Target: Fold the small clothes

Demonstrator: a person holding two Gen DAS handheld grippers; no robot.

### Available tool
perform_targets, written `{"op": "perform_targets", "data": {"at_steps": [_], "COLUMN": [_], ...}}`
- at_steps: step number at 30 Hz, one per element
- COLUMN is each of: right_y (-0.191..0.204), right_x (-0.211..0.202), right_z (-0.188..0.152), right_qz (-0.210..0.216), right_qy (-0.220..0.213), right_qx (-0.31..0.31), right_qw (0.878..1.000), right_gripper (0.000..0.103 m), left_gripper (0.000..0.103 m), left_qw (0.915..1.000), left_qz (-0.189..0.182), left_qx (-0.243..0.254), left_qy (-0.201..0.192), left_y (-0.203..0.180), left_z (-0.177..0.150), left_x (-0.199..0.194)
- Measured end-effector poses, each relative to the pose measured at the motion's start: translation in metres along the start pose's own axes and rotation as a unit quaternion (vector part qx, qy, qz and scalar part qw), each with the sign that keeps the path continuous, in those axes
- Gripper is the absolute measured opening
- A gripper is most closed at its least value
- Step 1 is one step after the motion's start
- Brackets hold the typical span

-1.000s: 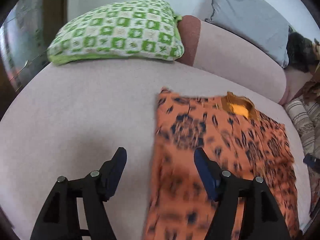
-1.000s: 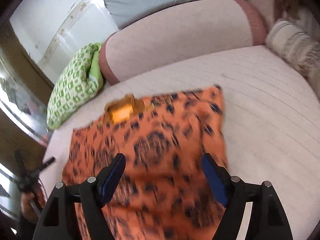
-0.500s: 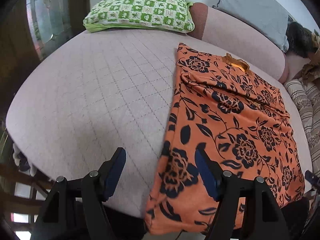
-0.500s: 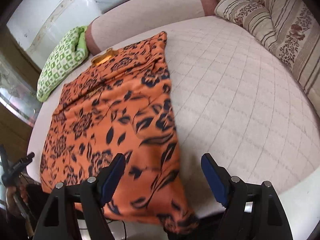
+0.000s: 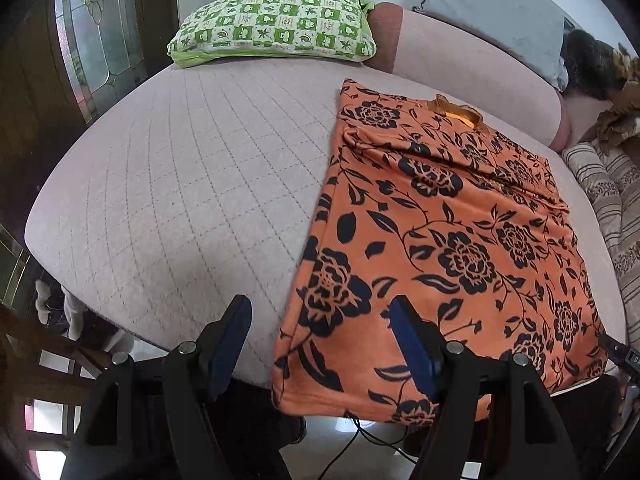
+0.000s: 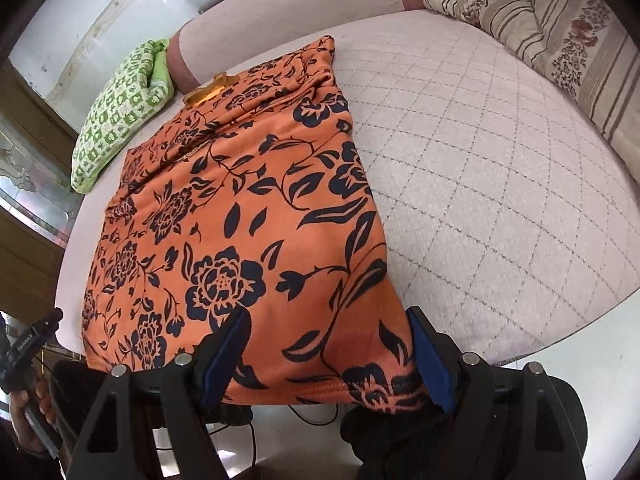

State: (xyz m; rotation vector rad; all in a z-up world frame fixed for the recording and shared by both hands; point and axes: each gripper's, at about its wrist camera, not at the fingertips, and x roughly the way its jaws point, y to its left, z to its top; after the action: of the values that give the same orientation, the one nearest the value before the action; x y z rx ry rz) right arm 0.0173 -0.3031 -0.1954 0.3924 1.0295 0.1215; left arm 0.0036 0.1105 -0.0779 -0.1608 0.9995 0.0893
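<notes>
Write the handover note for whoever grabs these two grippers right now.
Left gripper: open, holding nothing, poised at the near left corner of the orange floral top.
Right gripper: open, holding nothing, jaws either side of the top's near right corner.
The top lies flat on the quilted bed, neckline far, hem hanging over the near edge. Both sleeves look folded in.
Left to do: grip the hem corners and fold the hem up toward the neckline.

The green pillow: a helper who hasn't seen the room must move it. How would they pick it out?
Start at the big round pink bed with the orange flowered garment spread on it. At the bed's far edge, against the padded headboard, lies the pillow. Only it has green-and-white checks; the neighbouring cushions are plain grey or striped beige.
</notes>
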Motion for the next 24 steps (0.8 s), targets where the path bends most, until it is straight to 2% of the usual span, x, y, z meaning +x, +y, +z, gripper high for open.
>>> {"op": "perform_targets", "data": {"at_steps": [12,18,21,24], "right_y": [-0.011,-0.021,-0.029,-0.035], "right_x": [-0.008,-0.002,0.001,0.016], "right_z": [-0.003,0.002,0.009,0.011], "right_qz": [0.009,0.003,0.002,-0.013], "right_qy": [-0.005,0.015,0.015,0.036], "right_qx": [0.008,0.011,0.015,0.017], "right_qw": [1.000,1.000,1.000,0.999], "right_gripper": [0.081,0.081,0.081,0.081], "left_gripper": [0.072,0.072,0.072,0.072], "left_qw": [0.9997,0.9975,0.9970,0.9969], "left_qz": [0.011,-0.002,0.004,0.006], "left_qx": [0.001,-0.031,-0.024,-0.007], "left_qy": [0.023,0.063,0.073,0.078], "left_y": [-0.002,0.017,0.017,0.012], "left_z": [-0.014,-0.025,-0.028,-0.031], "left_x": [0.006,0.034,0.046,0.053]}}
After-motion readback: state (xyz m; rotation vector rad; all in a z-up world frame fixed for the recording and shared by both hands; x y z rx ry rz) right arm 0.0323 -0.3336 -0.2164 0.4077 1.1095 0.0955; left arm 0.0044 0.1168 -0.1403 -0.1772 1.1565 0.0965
